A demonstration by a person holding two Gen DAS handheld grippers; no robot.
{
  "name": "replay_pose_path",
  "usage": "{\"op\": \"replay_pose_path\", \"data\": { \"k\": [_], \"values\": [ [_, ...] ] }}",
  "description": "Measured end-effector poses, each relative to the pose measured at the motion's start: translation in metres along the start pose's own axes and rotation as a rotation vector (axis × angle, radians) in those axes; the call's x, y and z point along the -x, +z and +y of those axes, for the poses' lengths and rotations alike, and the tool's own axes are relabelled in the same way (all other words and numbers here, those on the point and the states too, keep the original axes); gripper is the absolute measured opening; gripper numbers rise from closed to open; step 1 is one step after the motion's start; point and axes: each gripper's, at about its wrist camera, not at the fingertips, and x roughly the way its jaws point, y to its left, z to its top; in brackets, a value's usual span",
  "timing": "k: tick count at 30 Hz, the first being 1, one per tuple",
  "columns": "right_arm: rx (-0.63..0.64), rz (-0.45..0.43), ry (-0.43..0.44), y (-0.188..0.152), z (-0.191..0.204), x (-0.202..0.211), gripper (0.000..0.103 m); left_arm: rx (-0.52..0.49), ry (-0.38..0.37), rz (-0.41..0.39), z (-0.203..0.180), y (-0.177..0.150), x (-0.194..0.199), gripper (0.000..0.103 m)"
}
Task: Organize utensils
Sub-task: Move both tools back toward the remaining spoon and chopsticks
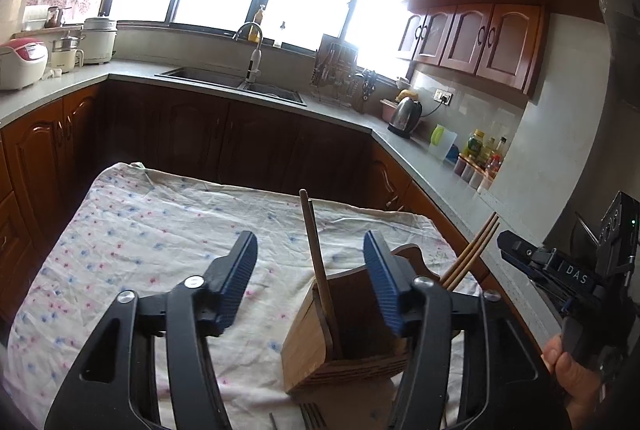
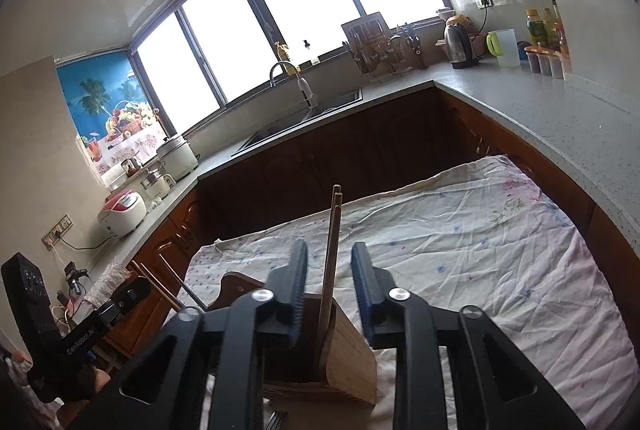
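A wooden utensil holder stands on the table's floral cloth. One wooden stick stands upright in it, and a pair of chopsticks leans out to the right. My left gripper hangs open above the holder, its pads clear of the stick. In the right wrist view, the chopsticks rise between the jaws of my right gripper; it is open, with a gap on both sides. The holder sits just below it. A fork lies on the cloth at the near edge.
A grey counter wraps around the table, with a sink, a kettle, bottles and rice cookers. Dark cabinets stand behind the table's far edge. A hand holds the right gripper's handle.
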Motion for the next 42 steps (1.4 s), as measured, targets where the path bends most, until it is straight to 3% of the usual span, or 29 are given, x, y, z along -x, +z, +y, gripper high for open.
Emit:
{"op": "replay_pose_path", "data": {
  "k": [1,3,4,6,9,17,30,42],
  "values": [
    [-0.003,-0.008,0.003,0.0,-0.001,0.004,0.043,0.001,0.01,-0.003,0.0,-0.001,0.003,0.078],
    [-0.01,-0.022,0.007,0.001,-0.002,0.011,0.054,0.011,0.032,-0.017,0.004,-0.002,0.011,0.092],
    [-0.016,-0.029,0.01,0.002,-0.003,0.015,0.059,0.016,0.036,-0.019,0.006,-0.004,0.016,0.093],
    [-0.025,-0.048,0.014,0.001,-0.005,0.023,0.08,0.03,0.054,-0.008,0.011,-0.006,0.021,0.098],
    [-0.031,-0.068,0.026,-0.002,-0.007,0.037,0.093,0.062,0.063,0.0,0.022,-0.012,0.032,0.1],
    [-0.032,-0.069,0.024,-0.022,-0.009,0.072,0.093,0.089,0.096,0.026,0.033,-0.036,0.066,0.1],
    [-0.011,-0.033,-0.019,-0.082,-0.01,0.134,0.093,0.039,0.111,0.101,0.021,-0.091,0.106,0.1],
    [0.052,0.036,-0.064,-0.137,-0.008,0.15,0.093,0.024,0.136,0.183,0.02,-0.143,0.118,0.1]
  ]
}}
